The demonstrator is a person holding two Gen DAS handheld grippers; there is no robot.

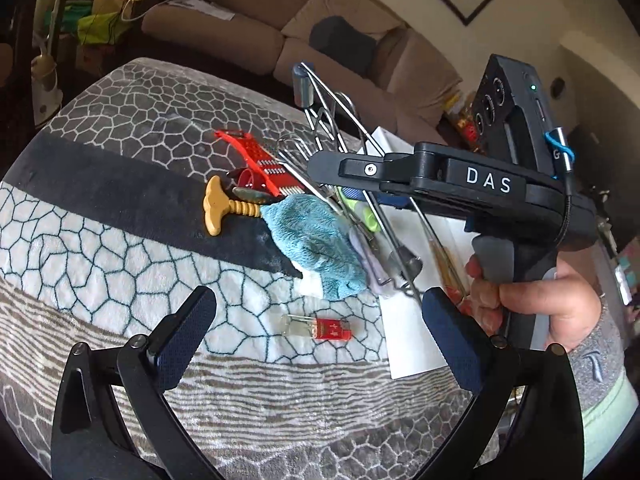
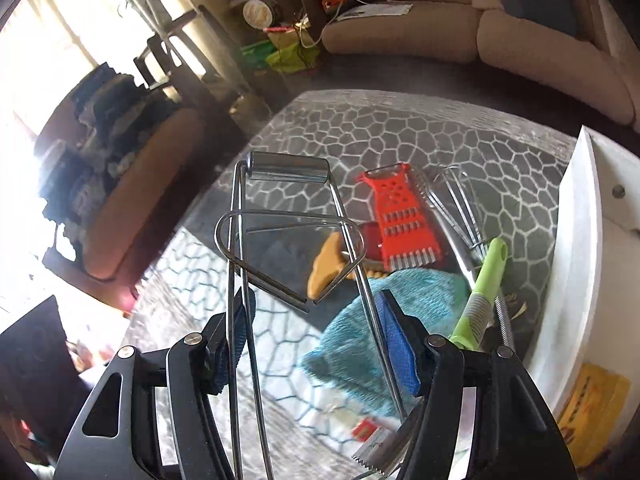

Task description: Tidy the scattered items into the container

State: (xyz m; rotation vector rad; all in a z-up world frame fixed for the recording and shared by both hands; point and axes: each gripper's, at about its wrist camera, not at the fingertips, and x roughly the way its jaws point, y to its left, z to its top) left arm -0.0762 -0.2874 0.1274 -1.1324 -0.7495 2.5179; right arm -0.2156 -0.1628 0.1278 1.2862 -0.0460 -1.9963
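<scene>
My right gripper (image 2: 314, 308) is shut on a wire-frame metal tool (image 2: 288, 170); its two long rods lie against the blue pads (image 2: 396, 344). In the left wrist view that tool (image 1: 303, 88) hangs in the air in the right gripper (image 1: 328, 168), above the pile, with a hand around the grip. My left gripper (image 1: 320, 300) stands open and empty over the blanket, near a small clear bottle with a red end (image 1: 320, 330). The pile holds a blue cloth (image 1: 320, 248), a red grater (image 1: 264, 160), a yellow T-handled tool (image 1: 224, 204) and a green-handled tool (image 2: 480, 296).
A white container (image 2: 580, 240) stands at the right edge, next to the pile. A wire whisk (image 2: 452, 200) lies beside the grater. The patterned blanket (image 1: 120, 240) covers the surface. A beige sofa (image 1: 260, 20) and clutter fill the background.
</scene>
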